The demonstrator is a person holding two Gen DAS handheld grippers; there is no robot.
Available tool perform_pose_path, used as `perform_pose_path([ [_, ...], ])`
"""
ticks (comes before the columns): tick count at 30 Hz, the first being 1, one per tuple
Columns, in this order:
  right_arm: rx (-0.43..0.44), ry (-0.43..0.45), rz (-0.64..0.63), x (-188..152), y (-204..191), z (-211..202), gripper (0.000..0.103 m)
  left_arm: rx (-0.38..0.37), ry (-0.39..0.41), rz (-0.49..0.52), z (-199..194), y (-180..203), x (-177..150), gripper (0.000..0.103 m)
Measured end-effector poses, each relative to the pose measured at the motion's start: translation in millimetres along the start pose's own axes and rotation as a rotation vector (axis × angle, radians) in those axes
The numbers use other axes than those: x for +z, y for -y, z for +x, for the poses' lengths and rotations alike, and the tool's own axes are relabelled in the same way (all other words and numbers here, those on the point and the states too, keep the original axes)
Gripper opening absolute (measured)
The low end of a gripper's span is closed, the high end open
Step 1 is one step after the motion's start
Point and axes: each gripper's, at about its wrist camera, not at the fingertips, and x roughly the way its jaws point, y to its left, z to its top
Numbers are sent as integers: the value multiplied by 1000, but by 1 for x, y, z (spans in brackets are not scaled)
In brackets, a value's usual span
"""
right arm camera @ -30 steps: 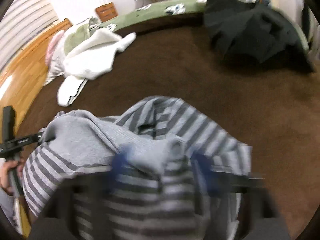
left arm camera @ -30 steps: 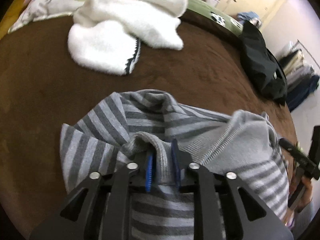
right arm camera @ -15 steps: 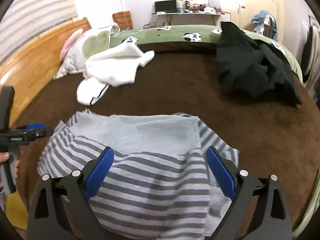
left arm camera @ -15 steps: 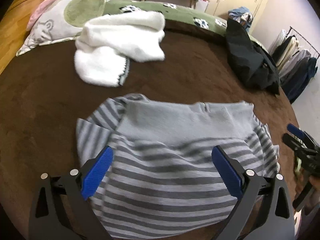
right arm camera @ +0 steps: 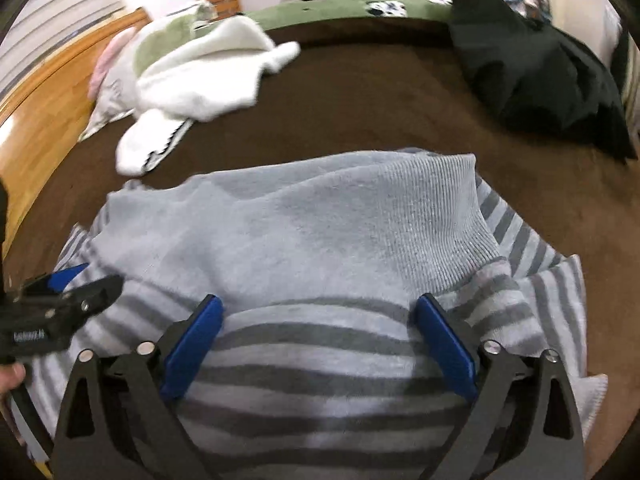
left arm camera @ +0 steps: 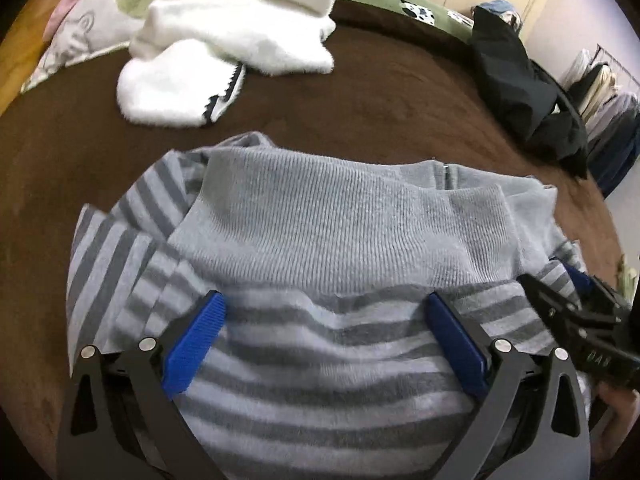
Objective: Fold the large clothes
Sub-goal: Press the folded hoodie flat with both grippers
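A grey striped sweater (left arm camera: 340, 232) lies folded on the brown bed cover (left arm camera: 360, 108), its plain ribbed band turned over the stripes. My left gripper (left arm camera: 325, 300) hovers open just above the stripes, its blue pads wide apart and pressing on nothing. In the right wrist view the same sweater (right arm camera: 300, 220) fills the foreground. My right gripper (right arm camera: 319, 301) is over it with its jaws opening; the cloth lies under them, not pinched. Each gripper shows in the other's view: the right gripper (left arm camera: 576, 320) at the right edge, the left gripper (right arm camera: 60, 304) at the left edge.
A white fluffy garment (left arm camera: 232, 40) lies beyond the sweater to the left, and a black garment (left arm camera: 520, 92) is heaped at the far right. A pillow (left arm camera: 92, 24) and a wooden headboard (right arm camera: 48, 112) bound the left side. A clothes rack (left arm camera: 600, 88) stands past the bed's right edge.
The left gripper, shut on the sweater's ribbed edge a second ago, let go and opened wide. The sweater settled flat, and both grippers came down closer over it.
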Motion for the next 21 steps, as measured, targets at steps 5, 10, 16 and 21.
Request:
perform_pose_path([
  [5,3,5,6,10,4,16,98,-14,11,-14,14,-4,7,98],
  [10,8,16,2,10,5,17,98,-14,34,-10,15,-4,5,98],
  [16,5,-2,-3,11,4,15,98,-13,23,-16,14,-4,5,98],
  [21,23,-28,-4,12,2,1,98,-15,6,-29,10,-5,5,98],
])
